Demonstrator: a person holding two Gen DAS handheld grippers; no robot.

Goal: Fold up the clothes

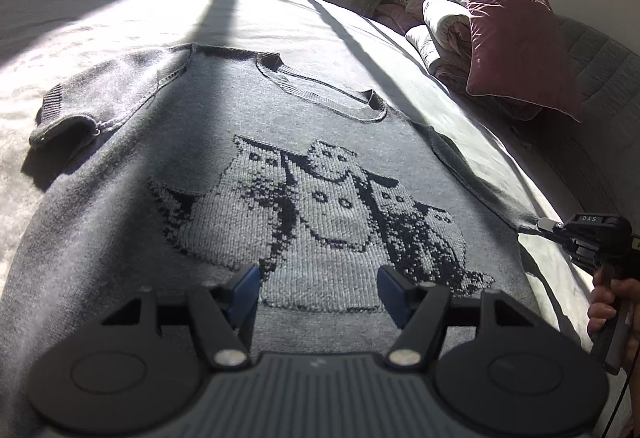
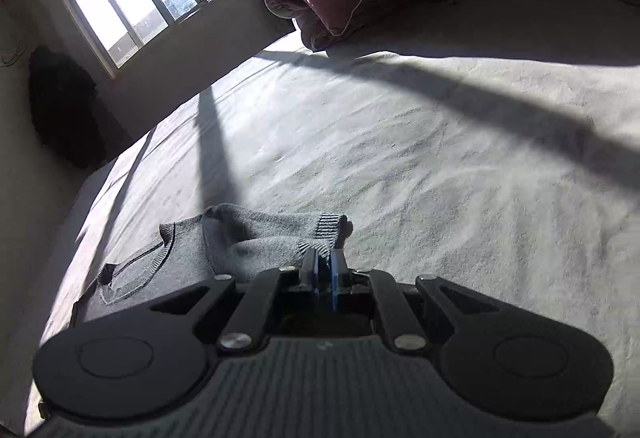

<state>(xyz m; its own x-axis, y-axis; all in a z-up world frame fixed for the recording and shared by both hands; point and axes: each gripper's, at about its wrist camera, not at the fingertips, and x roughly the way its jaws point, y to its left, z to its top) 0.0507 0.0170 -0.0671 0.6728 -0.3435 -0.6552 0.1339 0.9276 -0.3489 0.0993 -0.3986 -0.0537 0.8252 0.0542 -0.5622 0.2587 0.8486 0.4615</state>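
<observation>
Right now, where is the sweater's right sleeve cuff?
In the right wrist view, the ribbed sleeve cuff lies on the bed sheet just beyond the shut right claw, which pinches the sleeve.

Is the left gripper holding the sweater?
No: the left gripper hangs open above the sweater, its blue pads apart with no fabric between them.
</observation>
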